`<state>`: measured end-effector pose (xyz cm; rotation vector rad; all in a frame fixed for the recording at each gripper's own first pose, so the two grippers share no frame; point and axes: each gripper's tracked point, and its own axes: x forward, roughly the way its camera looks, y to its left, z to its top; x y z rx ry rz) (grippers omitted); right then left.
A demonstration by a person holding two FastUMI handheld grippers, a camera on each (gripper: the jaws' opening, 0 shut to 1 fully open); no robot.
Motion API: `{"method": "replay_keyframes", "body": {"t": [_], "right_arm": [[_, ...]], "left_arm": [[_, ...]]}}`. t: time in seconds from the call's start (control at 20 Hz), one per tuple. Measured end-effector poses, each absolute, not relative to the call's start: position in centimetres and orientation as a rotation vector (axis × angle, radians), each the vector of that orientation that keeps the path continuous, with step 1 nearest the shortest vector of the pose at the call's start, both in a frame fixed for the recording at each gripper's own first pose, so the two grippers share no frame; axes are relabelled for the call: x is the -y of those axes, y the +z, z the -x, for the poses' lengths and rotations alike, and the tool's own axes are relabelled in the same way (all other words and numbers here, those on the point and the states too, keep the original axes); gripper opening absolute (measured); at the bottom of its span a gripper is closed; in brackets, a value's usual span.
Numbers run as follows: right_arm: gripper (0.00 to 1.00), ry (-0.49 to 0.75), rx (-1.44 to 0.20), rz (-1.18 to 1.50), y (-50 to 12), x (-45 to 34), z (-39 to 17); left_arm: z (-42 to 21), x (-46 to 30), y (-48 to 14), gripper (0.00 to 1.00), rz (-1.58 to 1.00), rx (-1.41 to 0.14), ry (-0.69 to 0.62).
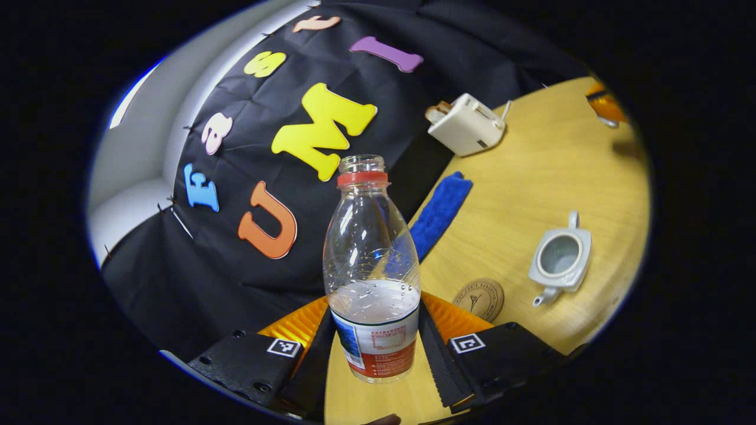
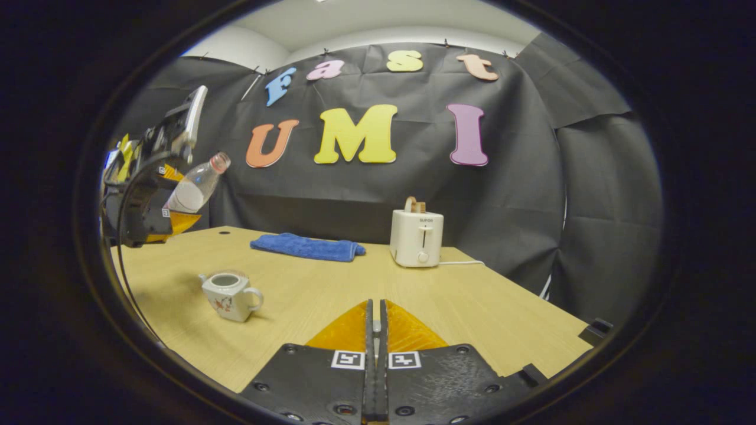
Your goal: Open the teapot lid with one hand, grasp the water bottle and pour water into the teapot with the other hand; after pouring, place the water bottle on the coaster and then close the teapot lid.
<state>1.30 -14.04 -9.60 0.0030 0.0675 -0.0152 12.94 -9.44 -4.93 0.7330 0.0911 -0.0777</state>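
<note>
Light: even indoor light, apparently from overhead; the pale wall above the cloth is brightest in both views.
Surface (image 2: pixel 331 295): evenly lit, with a soft shadow beside the teapot (image 2: pixel 229 295), ahead and left of the right hand-held gripper (image 2: pixel 376 336).
Glare: small highlights on the water bottle (image 1: pixel 372 265) between the left hand-held gripper (image 1: pixel 375 348) fingers.
Distortion: strong fisheye bending; the surface edge curves.
Focus: centre crisp; the orange shape at the far right rim of the left gripper view is smeared, hard to identify.
</note>
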Motion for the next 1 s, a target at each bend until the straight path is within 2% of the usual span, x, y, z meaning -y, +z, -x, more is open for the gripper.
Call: {"method": "replay_keyframes", "body": {"t": [0.3,0.55,1.0], "right_arm": [[0.0,-0.02,-0.047,0.009,-8.7,13.7,-0.7],[0.0,-0.034,-0.038,0.03,-8.5,14.0,-0.7],[0.0,-0.022,-0.041,0.054,-8.2,13.5,-0.7]], "left_arm": [[-14.5,12.2,-6.7,0.77,-0.291,-0.093,-0.174],[-16.3,13.0,-7.8,0.77,0.018,-0.069,-0.186],[-18.6,13.0,-9.1,0.79,0.071,-0.062,-0.178]]}}
